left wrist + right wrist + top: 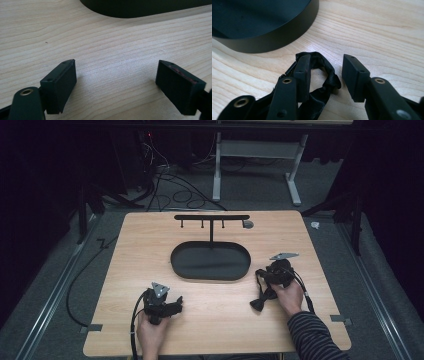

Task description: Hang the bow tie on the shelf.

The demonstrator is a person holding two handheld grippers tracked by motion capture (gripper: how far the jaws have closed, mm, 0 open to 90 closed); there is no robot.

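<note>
While the right gripper [325, 75] is hovering low over the table [215, 315], its jaws are standing parted, with a loop of the black bow tie's [262, 296] strap [327, 77] lying between them, not clamped. The bow tie is lying just to the right of the black oval tray [210, 261], close to its rim. One hook rack [212, 218] is rising behind the tray. The left gripper [116, 82] is resting wide open below the tray's left end, with bare wood between its jaws.
</note>
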